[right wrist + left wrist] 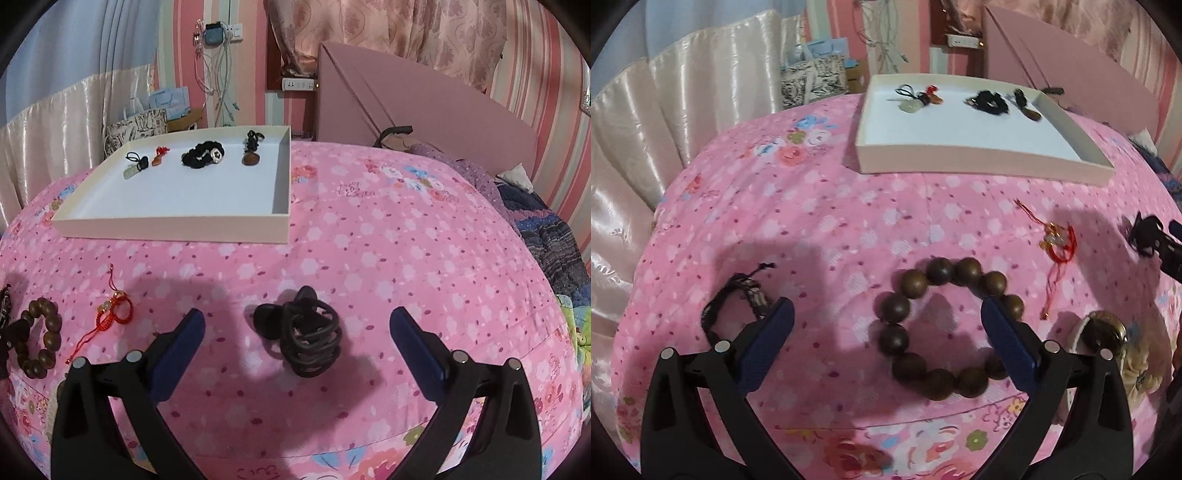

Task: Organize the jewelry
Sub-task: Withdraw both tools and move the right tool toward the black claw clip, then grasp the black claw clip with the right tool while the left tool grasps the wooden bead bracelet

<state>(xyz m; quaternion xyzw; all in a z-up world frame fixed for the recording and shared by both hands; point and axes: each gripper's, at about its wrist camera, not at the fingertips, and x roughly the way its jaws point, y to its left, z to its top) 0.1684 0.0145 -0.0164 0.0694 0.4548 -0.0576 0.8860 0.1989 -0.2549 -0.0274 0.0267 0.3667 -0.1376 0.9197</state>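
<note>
The left gripper [886, 314] hangs over the pink floral bedspread [820, 229] with its jaws spread wide and nothing between them. The wooden bead bracelet [942, 332] lies flat on the cloth mostly inside that gap, its right-hand side hidden behind the right finger, so contact there cannot be judged. A dark woven bracelet [738, 299] lies just outside the left finger, and a red cord charm [1057, 243] lies to the right of the beads. The right gripper [297, 325] is likewise released, jaws wide, with a coiled black cord necklace [306, 332] (a dark pendant at its upper left) lying on the bedspread between the fingers and clear of both. Farther back on the bed sits the shallow white tray [177, 227], holding along its far side a pale green pendant [132, 173], a small red piece [159, 157], a black bracelet [203, 155] and a brown pendant [251, 157]
</note>
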